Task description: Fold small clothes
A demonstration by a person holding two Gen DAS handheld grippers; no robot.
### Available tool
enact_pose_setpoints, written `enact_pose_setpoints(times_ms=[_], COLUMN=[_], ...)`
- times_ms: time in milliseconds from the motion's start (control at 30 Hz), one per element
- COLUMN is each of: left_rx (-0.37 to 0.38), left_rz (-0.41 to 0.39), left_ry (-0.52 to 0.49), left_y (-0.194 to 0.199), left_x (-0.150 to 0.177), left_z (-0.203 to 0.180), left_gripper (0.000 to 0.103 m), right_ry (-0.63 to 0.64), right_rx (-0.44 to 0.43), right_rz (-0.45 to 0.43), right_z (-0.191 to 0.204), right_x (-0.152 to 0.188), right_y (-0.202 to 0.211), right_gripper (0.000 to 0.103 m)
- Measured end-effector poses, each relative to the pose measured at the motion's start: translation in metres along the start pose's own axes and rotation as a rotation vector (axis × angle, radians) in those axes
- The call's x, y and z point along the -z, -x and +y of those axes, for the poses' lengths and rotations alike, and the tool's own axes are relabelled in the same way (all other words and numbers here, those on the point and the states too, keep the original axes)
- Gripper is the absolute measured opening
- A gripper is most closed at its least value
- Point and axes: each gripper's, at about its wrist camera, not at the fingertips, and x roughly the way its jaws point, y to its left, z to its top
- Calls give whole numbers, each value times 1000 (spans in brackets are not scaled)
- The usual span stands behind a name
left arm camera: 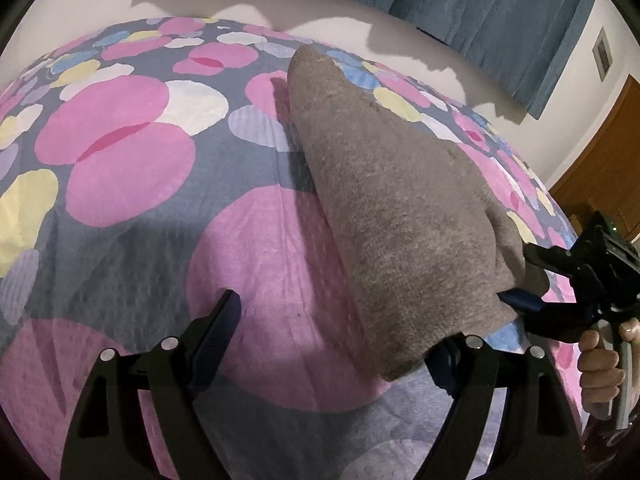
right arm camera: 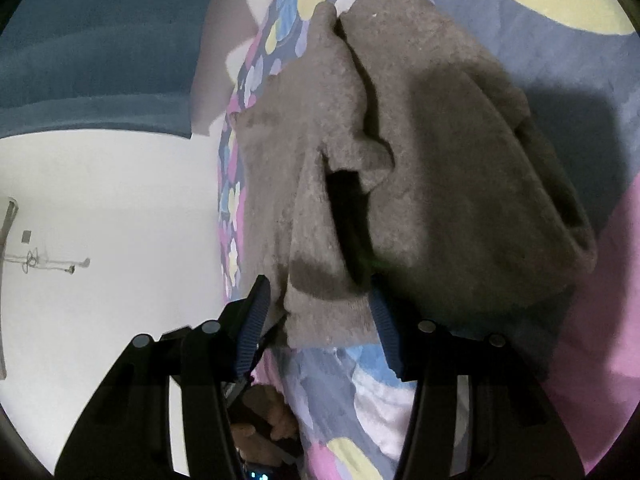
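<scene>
A folded grey-brown fuzzy garment lies lengthwise on the bed's patterned cover. My left gripper is open, its left finger on the cover, its right finger under the garment's near corner. The right gripper shows at the right edge, its jaws around the garment's near right edge. In the right wrist view the garment fills the middle, with loose folds. My right gripper is open, with the garment's near edge between its blue pads.
The cover has pink, yellow, white and blue circles on grey. A white wall and blue curtains stand behind the bed. A wooden door is at the right. A hand holds the right gripper's handle.
</scene>
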Motion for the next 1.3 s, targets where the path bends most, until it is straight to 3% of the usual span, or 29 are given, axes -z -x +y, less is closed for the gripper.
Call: enact_pose_setpoints(times_ms=[133,200,267,433,567,700,833,967,1067,1300], left_rx=[6,3,2,7,30,0,-22,-43,-42,-44], left_rz=[-4,-4,0,0,15,33,34,31,29,29], left_ry=[3,-2,-12,-27,-27,-64,-74,-92,-90,-87], left_y=[1,1,2,9,9,1,-2,-3,-3,-3], left_x=[0,1,1,1,3,5,6,8,8,8], left_z=[1,1,0,-3,-5,-11,-13,-16,-15,-16], left_gripper=[82,82,82,82,82,82,82,82,82,83], right_ry=[13,43,97,221,236,192,191,257,300,278], right_rx=[35,57,68,59,89,159,155,192,191,208], right_rz=[-26,-25,-46,-124,-157,-102,-53,-47,-70,-63], right_z=[2,9,21,49,35,-5,-21,1,16,14], right_x=[-4,-7,-10,-16,-18,-17,-18,-22,-33,-100], right_y=[-8,-13,-7,30,57,52,39,53,66,26], right_gripper=[28,8,7,6,6,5,6,14,32,33])
